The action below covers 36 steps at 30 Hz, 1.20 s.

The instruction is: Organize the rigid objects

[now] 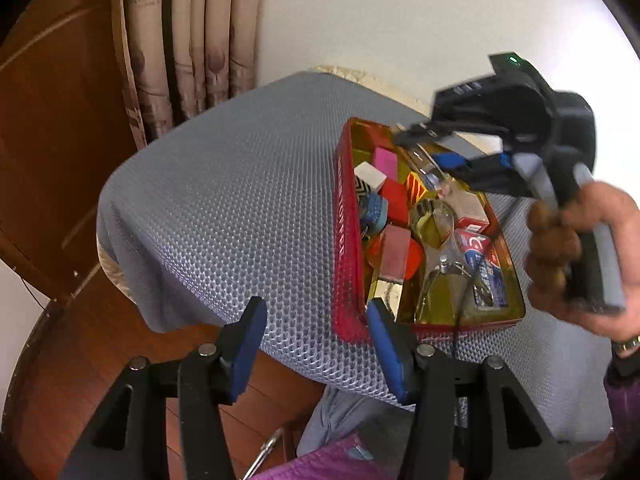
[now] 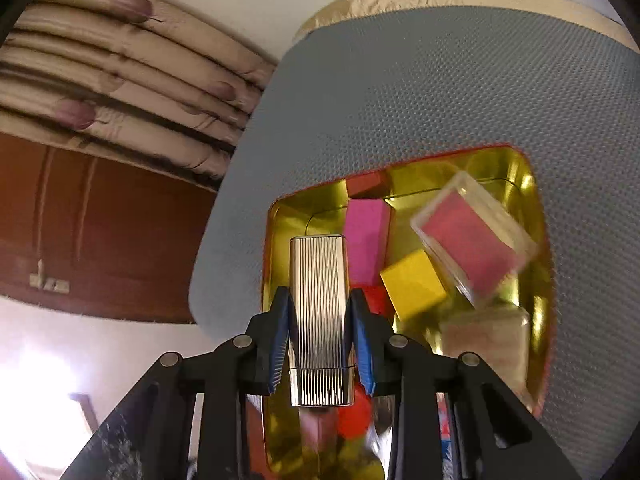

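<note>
Left gripper (image 1: pixel 316 344): held nearest in its own view, jaws standing apart with nothing between them; its right finger (image 1: pixel 386 350) lies over the near corner of the tin, its left finger over bare mat. No earlier picture being given, only this parted, empty state is recorded.

Right gripper (image 2: pixel 319 334): closed on a ribbed silver lighter (image 2: pixel 319 320), which is clamped by its long sides and stands lengthwise along the fingers. The lighter is held above the near left part of the tin, judged to be on its way in for placing. In the left view this gripper is seen blurred over the tin's far right side, carried by a hand (image 1: pixel 580 256).

Tin (image 1: pixel 348 216): red outside, gold inside, set on the grey mesh mat (image 1: pixel 224 216) to the right. Already gathered in it, near to far: a yellow block (image 2: pixel 414 284), a pink block (image 2: pixel 366 240), a clear case with a red insert (image 2: pixel 474 236), tilted, and a red block (image 2: pixel 366 186). Little bare floor is left beneath the lighter; the pink block stands just beside the likely drop spot and may obstruct it.

Beyond: patterned curtain (image 1: pixel 192 40) and white wall, far left.
</note>
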Available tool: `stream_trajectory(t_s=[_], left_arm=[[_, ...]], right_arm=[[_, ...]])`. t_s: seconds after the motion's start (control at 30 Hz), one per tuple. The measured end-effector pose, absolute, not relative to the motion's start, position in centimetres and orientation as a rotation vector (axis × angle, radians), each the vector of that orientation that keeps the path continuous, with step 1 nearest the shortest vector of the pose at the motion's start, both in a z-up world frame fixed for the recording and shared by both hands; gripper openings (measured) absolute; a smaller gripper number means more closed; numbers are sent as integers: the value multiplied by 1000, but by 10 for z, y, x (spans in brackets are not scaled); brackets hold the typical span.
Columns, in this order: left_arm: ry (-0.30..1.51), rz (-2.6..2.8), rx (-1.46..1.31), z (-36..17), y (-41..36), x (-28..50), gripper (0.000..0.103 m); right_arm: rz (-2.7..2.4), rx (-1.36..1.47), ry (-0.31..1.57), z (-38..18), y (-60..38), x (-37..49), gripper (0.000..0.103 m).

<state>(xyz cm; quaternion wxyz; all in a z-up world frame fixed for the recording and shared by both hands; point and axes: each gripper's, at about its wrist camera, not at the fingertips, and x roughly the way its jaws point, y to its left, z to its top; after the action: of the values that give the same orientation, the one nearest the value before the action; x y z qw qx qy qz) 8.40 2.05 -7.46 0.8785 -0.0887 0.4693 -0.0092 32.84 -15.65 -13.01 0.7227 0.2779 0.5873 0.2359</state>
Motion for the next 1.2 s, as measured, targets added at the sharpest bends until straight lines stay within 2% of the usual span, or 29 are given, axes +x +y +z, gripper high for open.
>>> stream_trajectory(t_s=[0.2, 0.27, 0.37, 0.5, 0.6, 0.63, 0.67, 0.7, 0.73, 0.77, 0.87, 1.0, 1.2], left_arm=[[952, -6, -178, -72, 25, 84, 54], [964, -2, -177, -74, 25, 84, 54], [984, -10, -183, -78, 25, 86, 54], [954, -14, -171, -73, 23, 82, 54], [917, -23, -137, -68, 16, 78, 54], [900, -22, -130, -66, 14, 76, 54], [874, -20, -119, -63, 11, 72, 54], [855, -22, -110, -60, 8, 69, 54], [828, -27, -99, -56, 4, 66, 54], [797, -32, -90, -52, 1, 62, 54], [701, -45, -56, -40, -7, 51, 54], [632, -36, -20, -32, -15, 42, 54], [589, -12, -61, -25, -11, 34, 54]], right_arm=[[500, 561, 1310, -137, -140, 343, 34], [475, 538, 1291, -133, -143, 342, 53], [503, 580, 1230, -120, -157, 334, 55], [538, 540, 1039, -86, -187, 284, 60], [449, 369, 863, -62, -202, 216, 66], [371, 278, 781, -54, -203, 188, 73], [313, 219, 719, -49, -202, 169, 88], [245, 154, 634, -44, -203, 141, 97], [199, 114, 558, -40, -204, 118, 103], [144, 79, 471, -38, -204, 91, 103], [72, 41, 383, -38, -206, 57, 103], [-7, 17, 435, -46, -200, 51, 103], [-75, -33, 340, -36, -202, 17, 103]])
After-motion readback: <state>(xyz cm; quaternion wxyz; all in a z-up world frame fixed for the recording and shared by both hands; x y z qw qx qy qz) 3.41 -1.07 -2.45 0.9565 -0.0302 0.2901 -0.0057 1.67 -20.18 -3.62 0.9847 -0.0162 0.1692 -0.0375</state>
